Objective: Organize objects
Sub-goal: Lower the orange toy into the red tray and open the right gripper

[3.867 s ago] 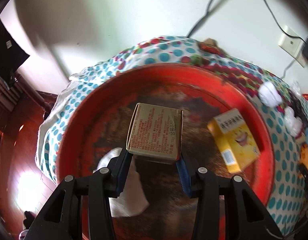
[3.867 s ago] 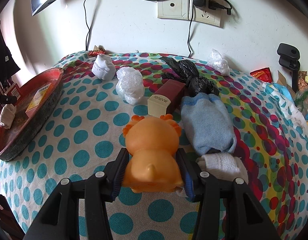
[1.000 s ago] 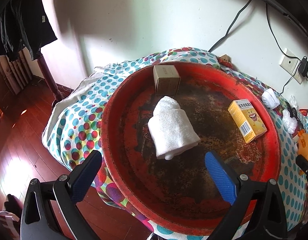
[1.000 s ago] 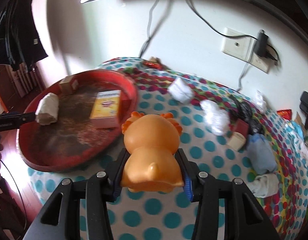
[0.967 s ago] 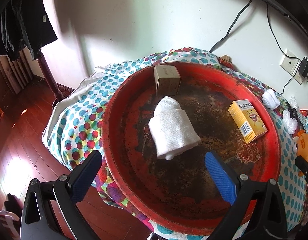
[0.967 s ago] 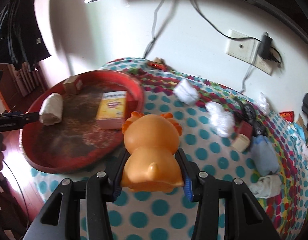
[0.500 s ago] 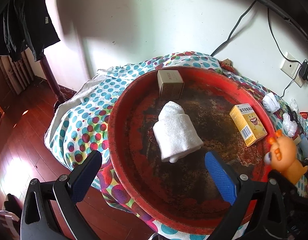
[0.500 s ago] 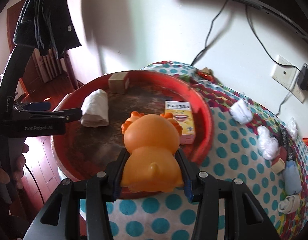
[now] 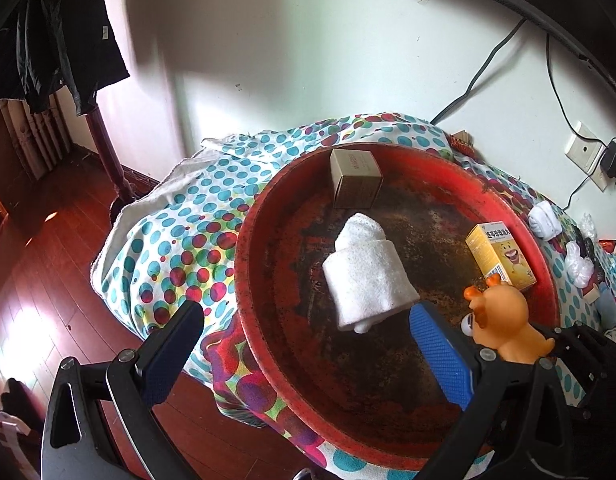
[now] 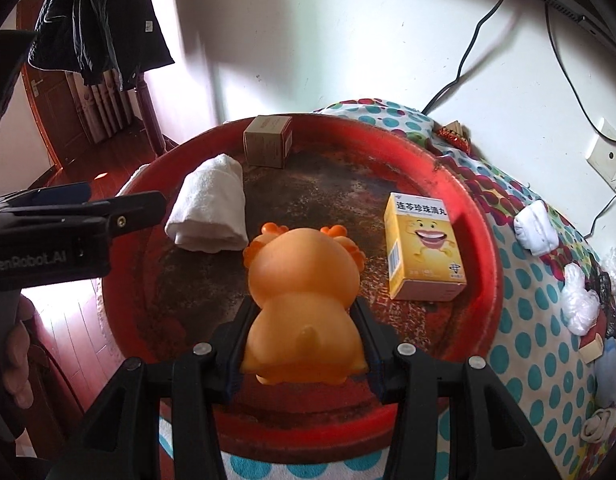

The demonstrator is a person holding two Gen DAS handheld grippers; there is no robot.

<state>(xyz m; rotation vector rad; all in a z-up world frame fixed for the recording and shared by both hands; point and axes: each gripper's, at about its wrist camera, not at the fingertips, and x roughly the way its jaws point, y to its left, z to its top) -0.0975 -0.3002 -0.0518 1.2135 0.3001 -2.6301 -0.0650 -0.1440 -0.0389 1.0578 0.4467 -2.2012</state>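
My right gripper (image 10: 302,334) is shut on an orange toy animal (image 10: 302,304), carried above the near part of the round red tray (image 10: 484,240). The toy (image 9: 504,328) also shows at the right of the left wrist view, over the tray (image 9: 244,280). In the tray lie a rolled white towel (image 10: 208,208), a brown carton (image 10: 268,142) and a yellow medicine box (image 10: 422,246). My left gripper (image 9: 304,342) stands open with nothing between its fingers, at the tray's near left rim; the left gripper (image 10: 84,204) reaches in from the left in the right wrist view.
The tray sits on a polka-dot cloth (image 9: 180,232) at the table's left end, above red wooden flooring (image 9: 32,280). White socks (image 10: 536,230), plastic bags (image 10: 580,306) and other small items lie to the right. Cables and a wall socket (image 10: 606,156) are behind.
My right gripper carried the orange toy leftward from over the cloth to above the tray. The toy came into the left wrist view at the right. The left gripper stayed open, hardly moving.
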